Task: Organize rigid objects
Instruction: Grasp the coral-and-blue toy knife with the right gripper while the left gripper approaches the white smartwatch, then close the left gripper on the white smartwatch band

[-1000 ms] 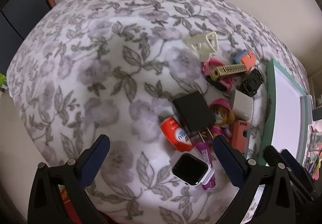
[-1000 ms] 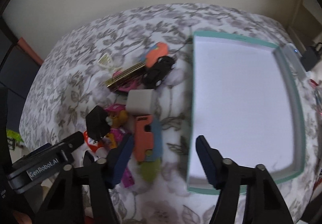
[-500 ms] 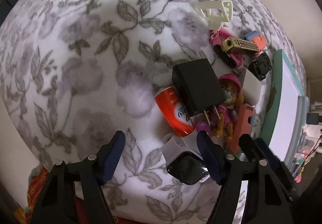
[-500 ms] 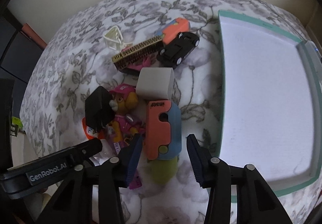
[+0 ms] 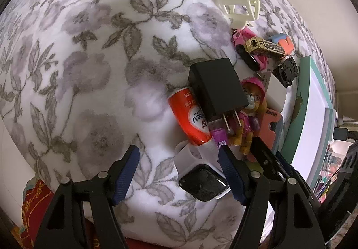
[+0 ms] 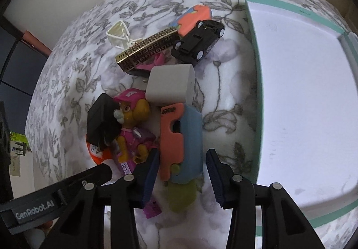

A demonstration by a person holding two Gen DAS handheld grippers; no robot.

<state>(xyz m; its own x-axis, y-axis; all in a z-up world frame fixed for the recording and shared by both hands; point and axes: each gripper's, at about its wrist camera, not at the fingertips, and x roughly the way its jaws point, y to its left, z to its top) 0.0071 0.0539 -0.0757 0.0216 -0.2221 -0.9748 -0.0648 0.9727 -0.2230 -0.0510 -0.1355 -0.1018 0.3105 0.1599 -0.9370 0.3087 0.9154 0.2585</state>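
On the flowered blanket lies a heap of small things. My left gripper is open and points down over a black-faced smartwatch, which lies between its fingers close to the right pad; the left pad stands well clear. Just beyond are a red tube, a black charger and a pup figure. My right gripper is open and straddles an orange, blue and green block toy, with narrow gaps at both pads.
A white box with a teal rim lies right of the heap. Farther back are a white cube, a black toy car, a gold patterned bar and a white clip. The blanket's left half is bare.
Both grippers have sunk toward the heap and narrowed their jaws. The watch now lies between the left fingers and the block toy between the right ones.
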